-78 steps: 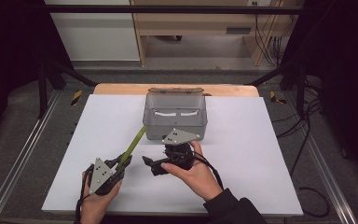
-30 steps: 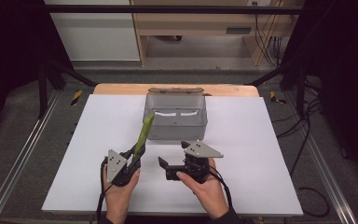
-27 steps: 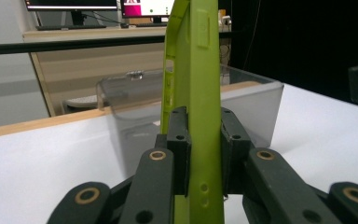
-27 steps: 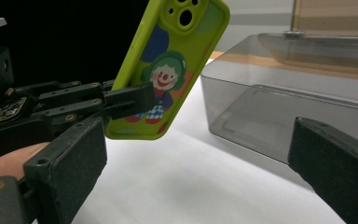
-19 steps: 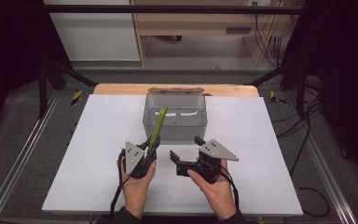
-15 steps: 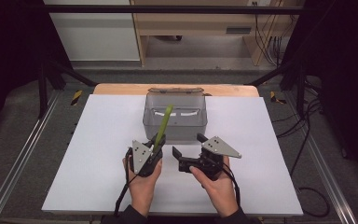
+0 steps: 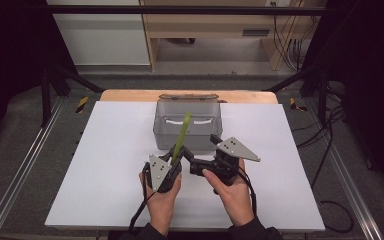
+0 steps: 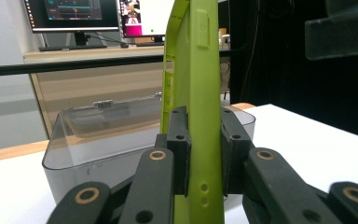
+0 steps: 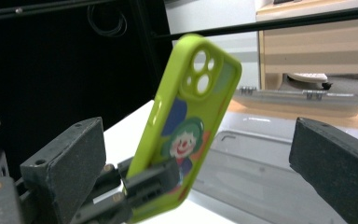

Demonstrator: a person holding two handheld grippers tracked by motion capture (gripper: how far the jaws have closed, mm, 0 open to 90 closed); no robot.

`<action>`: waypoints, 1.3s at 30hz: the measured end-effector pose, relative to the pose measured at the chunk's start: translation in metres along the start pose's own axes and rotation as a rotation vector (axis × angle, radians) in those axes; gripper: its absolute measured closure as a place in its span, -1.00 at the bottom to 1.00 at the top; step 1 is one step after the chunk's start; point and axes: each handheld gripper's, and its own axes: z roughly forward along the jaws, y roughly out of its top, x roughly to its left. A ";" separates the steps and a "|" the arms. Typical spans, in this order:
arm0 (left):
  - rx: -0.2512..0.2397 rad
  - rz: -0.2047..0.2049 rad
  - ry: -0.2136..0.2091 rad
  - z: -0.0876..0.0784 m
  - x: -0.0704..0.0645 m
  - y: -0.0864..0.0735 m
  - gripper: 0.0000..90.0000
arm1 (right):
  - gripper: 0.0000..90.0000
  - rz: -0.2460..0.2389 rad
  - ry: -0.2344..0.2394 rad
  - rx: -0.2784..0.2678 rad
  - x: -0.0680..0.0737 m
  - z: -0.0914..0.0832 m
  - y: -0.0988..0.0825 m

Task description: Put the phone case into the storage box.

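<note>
writing: none readable on the case; print is a clown face
left gripper (image 7: pixel 176 159): left hand low near table's front, jaws clenched on case's lower end, pointing toward bin
case (image 7: pixel 182 132): lime green phone case, camera cutouts on top, stands nearly upright, tilted, over bin's near wall
right gripper (image 7: pixel 196 167): just beside left, jaws spread wide, nothing between pads
bin (image 7: pixel 166 120): clear grey, behind grippers

We are seeing grey floor (image 7: pixel 215 80) lying beyond white table (image 7: pixel 105 150), wooden desk (image 7: pixel 205 22) standing behind, monitors (image 8: pixel 74 14) glowing, black curtains (image 7: pixel 365 75) hanging at sides.
</note>
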 end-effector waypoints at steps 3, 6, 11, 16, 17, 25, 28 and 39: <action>-0.008 -0.009 0.004 0.001 0.000 0.000 0.72 | -0.88 0.000 -0.003 -0.007 0.002 0.002 0.007; -0.017 -0.015 0.017 0.002 0.001 0.001 0.72 | -0.86 -0.004 -0.012 -0.013 0.006 0.006 0.010; -0.035 0.012 0.037 -0.001 0.001 0.004 0.72 | -0.76 0.008 0.000 -0.019 0.015 0.013 0.011; -0.041 0.018 0.048 -0.001 0.002 0.003 0.72 | -0.64 -0.008 0.009 -0.019 0.025 0.019 0.011; -0.045 0.021 0.052 -0.002 0.002 0.003 0.72 | -0.61 -0.004 0.008 -0.019 0.026 0.020 0.011; -0.051 0.026 0.056 -0.004 -0.001 0.004 0.72 | -0.26 0.033 0.033 0.001 0.028 0.029 0.013; -0.051 0.030 0.051 -0.004 -0.003 0.003 0.72 | -0.16 0.033 0.039 0.006 0.030 0.032 0.014; -0.057 0.035 0.059 -0.006 -0.005 0.004 0.72 | 0.14 0.073 0.013 0.032 0.027 0.035 0.016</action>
